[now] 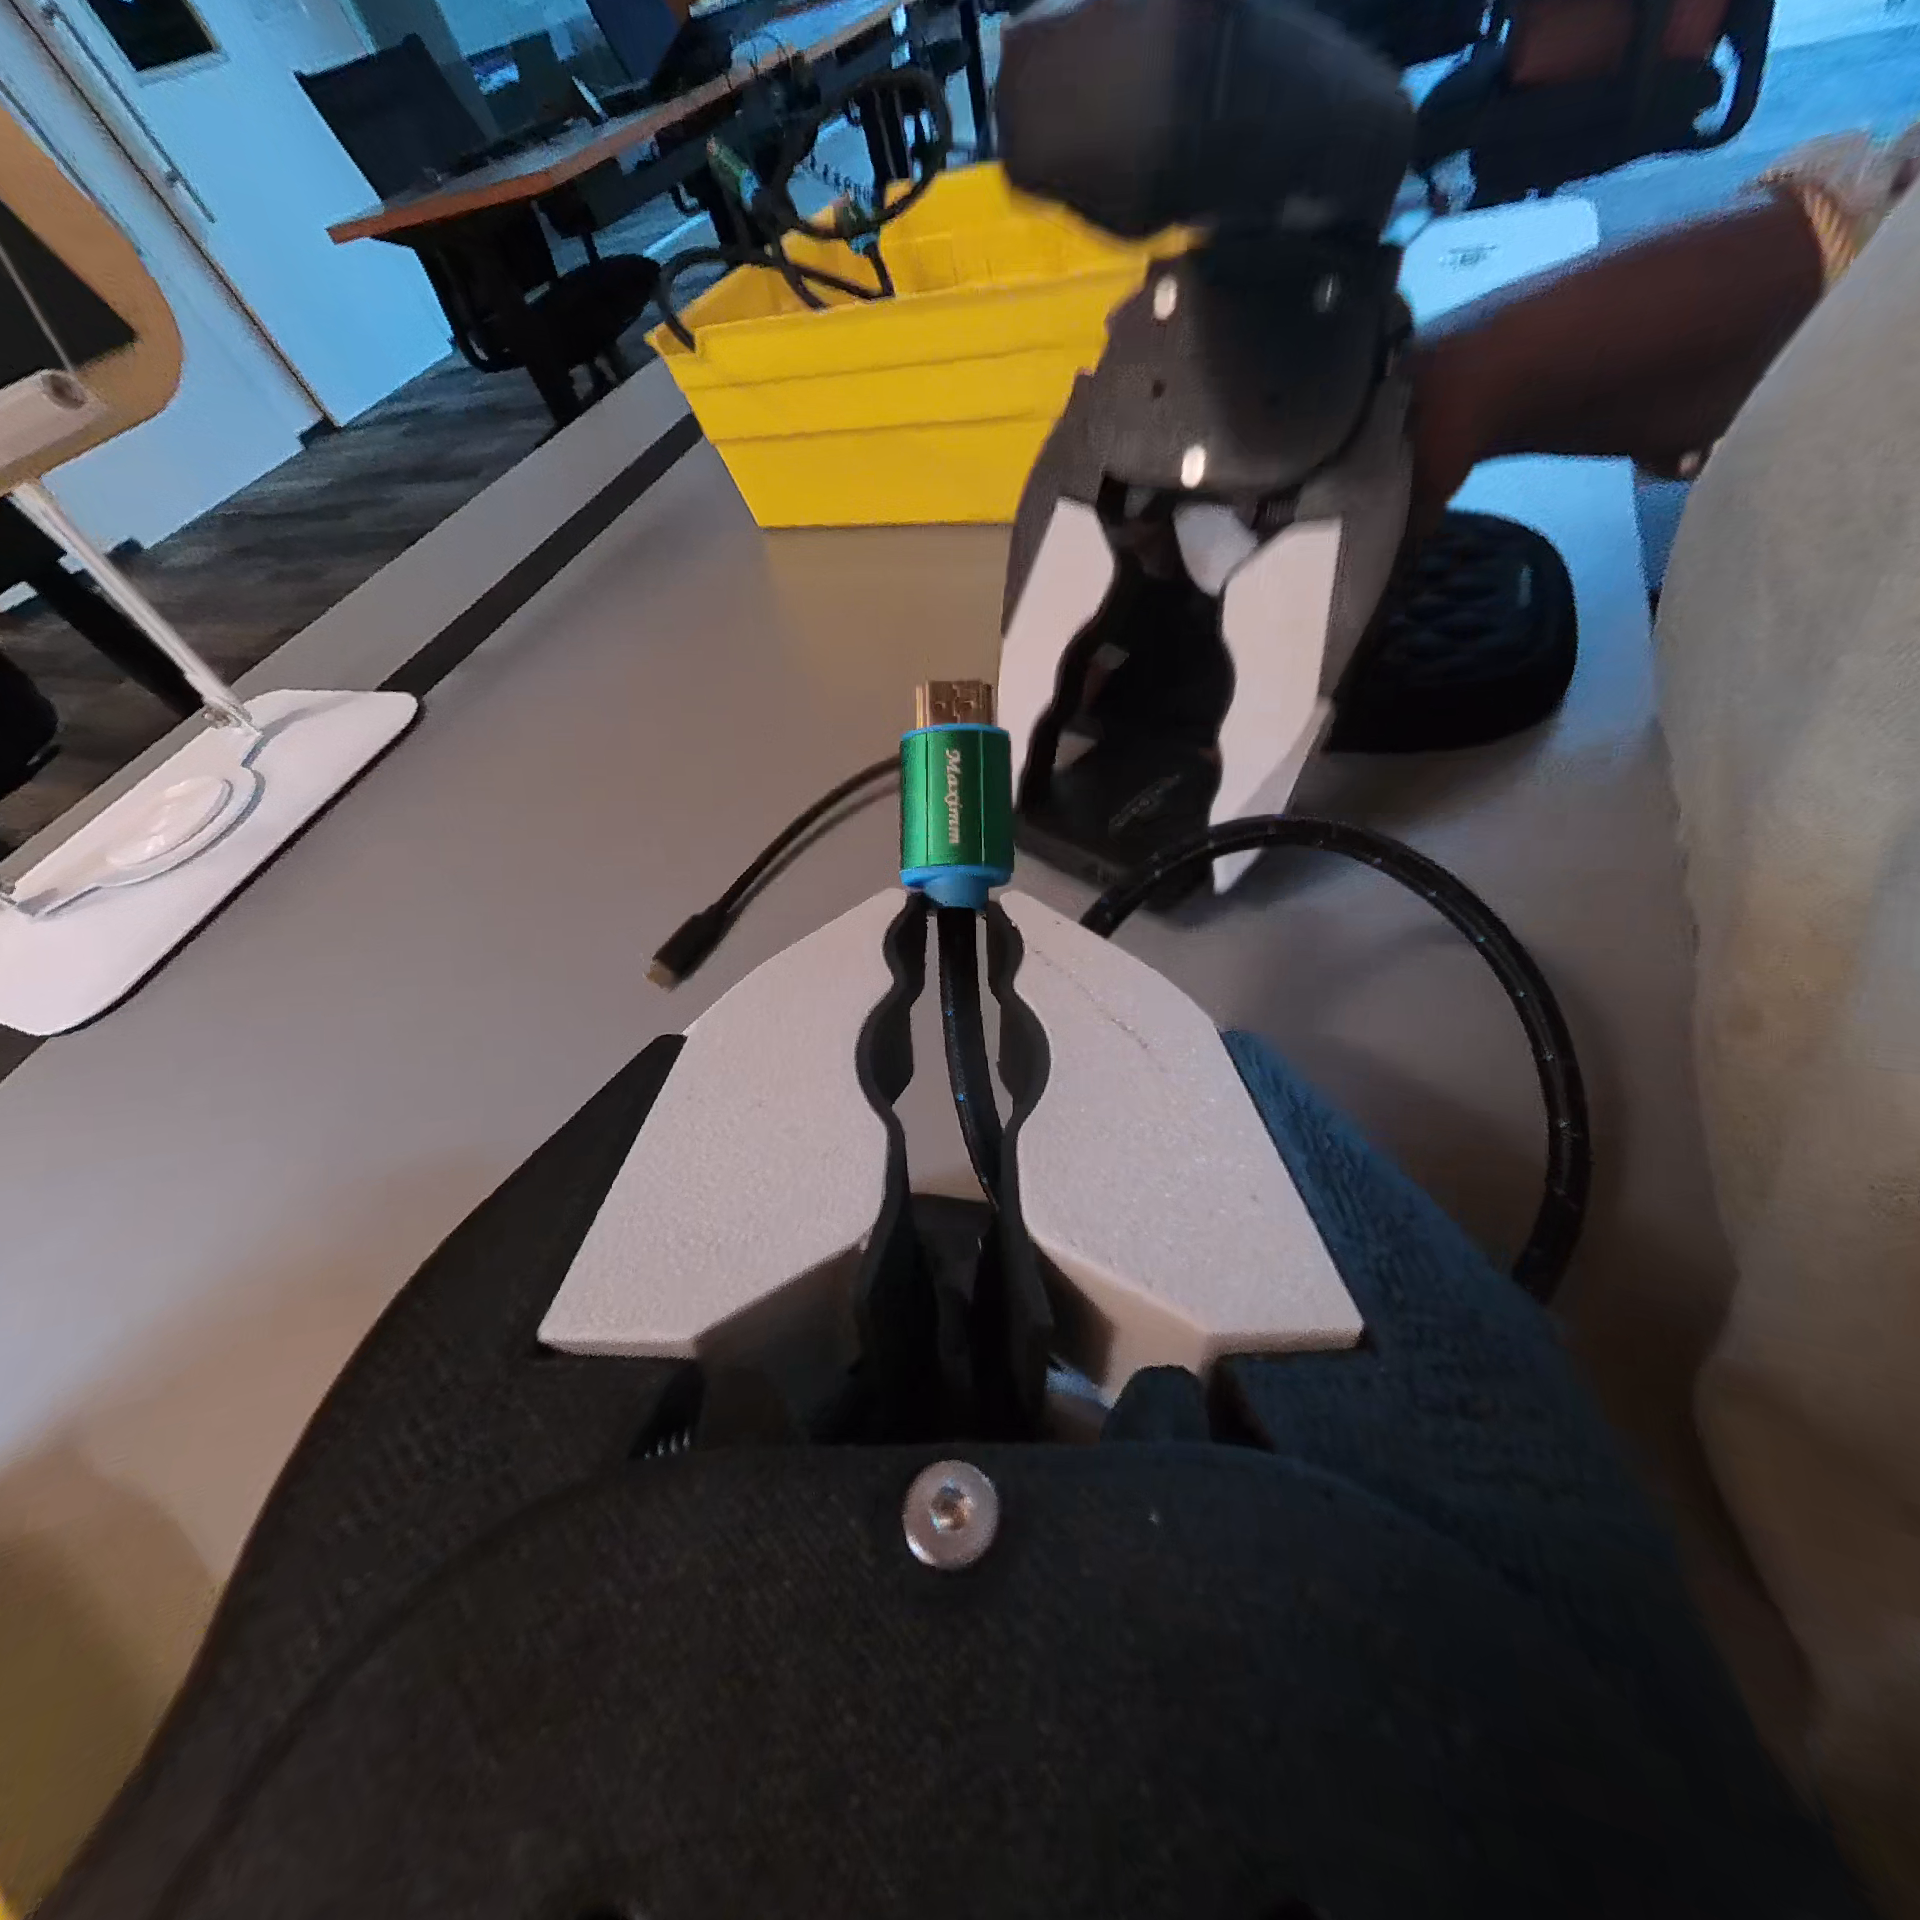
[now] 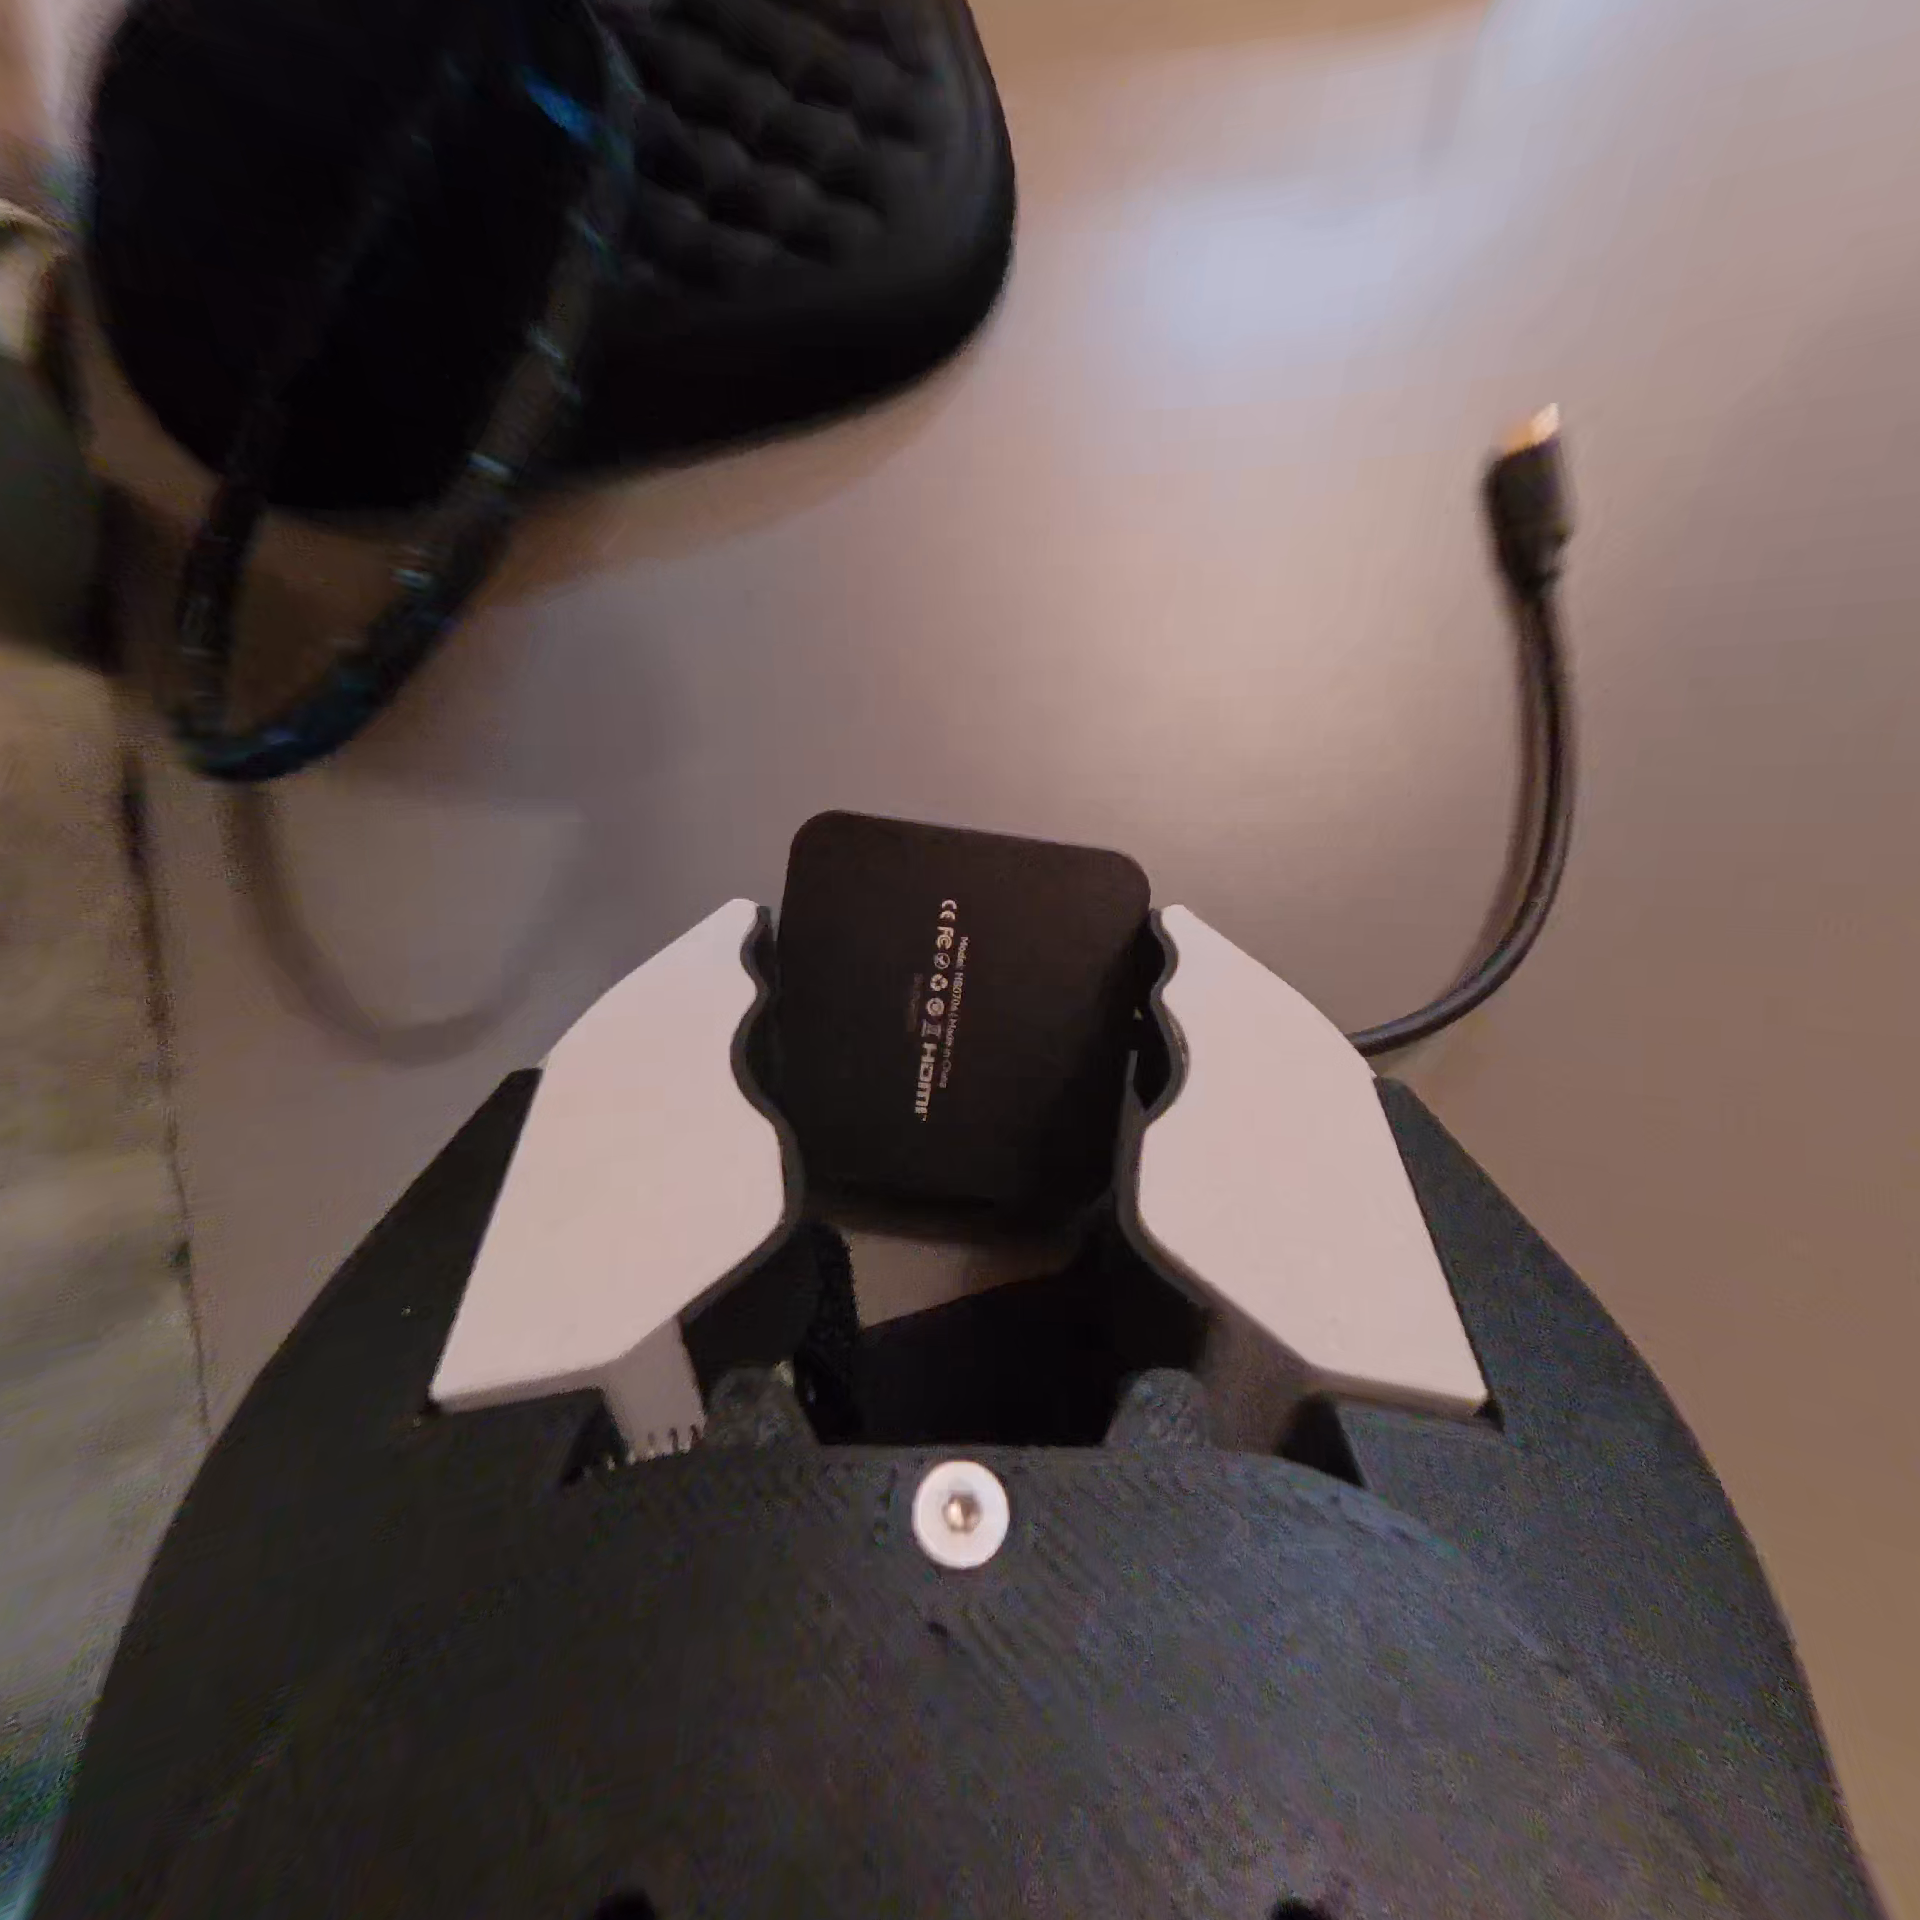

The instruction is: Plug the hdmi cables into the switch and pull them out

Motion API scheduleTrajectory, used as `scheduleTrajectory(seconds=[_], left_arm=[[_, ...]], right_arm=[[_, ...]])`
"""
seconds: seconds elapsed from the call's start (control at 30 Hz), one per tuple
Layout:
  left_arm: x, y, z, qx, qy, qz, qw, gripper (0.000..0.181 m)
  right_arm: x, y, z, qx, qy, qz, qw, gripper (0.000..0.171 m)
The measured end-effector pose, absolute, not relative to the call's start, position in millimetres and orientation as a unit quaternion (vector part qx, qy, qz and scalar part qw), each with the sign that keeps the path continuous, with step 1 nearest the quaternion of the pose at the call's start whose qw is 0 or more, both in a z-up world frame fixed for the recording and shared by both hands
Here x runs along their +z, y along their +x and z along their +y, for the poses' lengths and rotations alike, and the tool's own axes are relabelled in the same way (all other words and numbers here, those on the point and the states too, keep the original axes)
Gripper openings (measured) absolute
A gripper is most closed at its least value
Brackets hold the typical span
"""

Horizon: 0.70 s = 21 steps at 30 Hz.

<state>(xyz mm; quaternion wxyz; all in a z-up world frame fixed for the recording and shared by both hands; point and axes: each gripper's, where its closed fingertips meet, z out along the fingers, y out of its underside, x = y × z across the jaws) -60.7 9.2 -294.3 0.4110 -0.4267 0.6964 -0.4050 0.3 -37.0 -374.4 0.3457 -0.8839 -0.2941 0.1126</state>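
My left gripper (image 1: 951,914) is shut on the black braided HDMI cable (image 1: 961,1049) just behind its green plug (image 1: 954,805), whose gold tip points up and away. The plug is unplugged and stands just left of the black switch (image 1: 1127,821). My right gripper (image 2: 956,914) is shut on the switch (image 2: 956,1023), a small flat black box, and holds it at the table. In the left wrist view the right gripper (image 1: 1153,810) comes down from above onto the switch. The cable loops (image 1: 1538,1039) round to the right.
A thin black cable with a small plug (image 2: 1532,499) runs from the switch over the grey table (image 1: 468,935). A yellow bin (image 1: 904,384) stands behind. A black quilted pad (image 2: 582,229) lies close by. A white stand base (image 1: 197,821) sits at left. A person's arm (image 1: 1600,353) shows at right. The tips of one gripper are about 12 cm away from the tips of the other.
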Motion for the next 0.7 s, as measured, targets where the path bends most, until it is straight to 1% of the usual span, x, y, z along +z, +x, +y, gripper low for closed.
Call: scheduleTrajectory(seconds=[0.07, 0.13, 0.2, 0.3, 0.43, 0.57, 0.7], left_arm=[[-303, -58, 7, -0.367, -0.424, 0.722, 0.405, 0.011], [-315, -54, 2, -0.322, -0.414, 0.756, 0.392, 0.011], [-323, -48, -10, -0.307, -0.392, 0.779, 0.382, 0.011], [-327, -41, -28, -0.322, -0.368, 0.794, 0.361, 0.011], [-330, -35, -33, -0.303, -0.362, 0.807, 0.355, 0.011], [-331, -34, -39, -0.309, -0.357, 0.813, 0.340, 0.011], [-335, -33, -40, -0.280, -0.347, 0.825, 0.347, 0.011]], right_arm=[[-351, 1, -38, 0.141, -0.849, -0.311, 0.403, 0.068], [-336, 6, -43, 0.135, -0.829, -0.346, 0.419, 0.067], [-330, 12, -49, 0.099, -0.822, -0.389, 0.403, 0.068], [-329, 14, -57, 0.062, -0.815, -0.445, 0.364, 0.068], [-335, 14, -63, 0.026, -0.808, -0.496, 0.318, 0.068], [-332, 8, -64, 0.028, -0.793, -0.521, 0.314, 0.068], [-332, 9, -63, 0.036, -0.790, -0.526, 0.313, 0.068]])
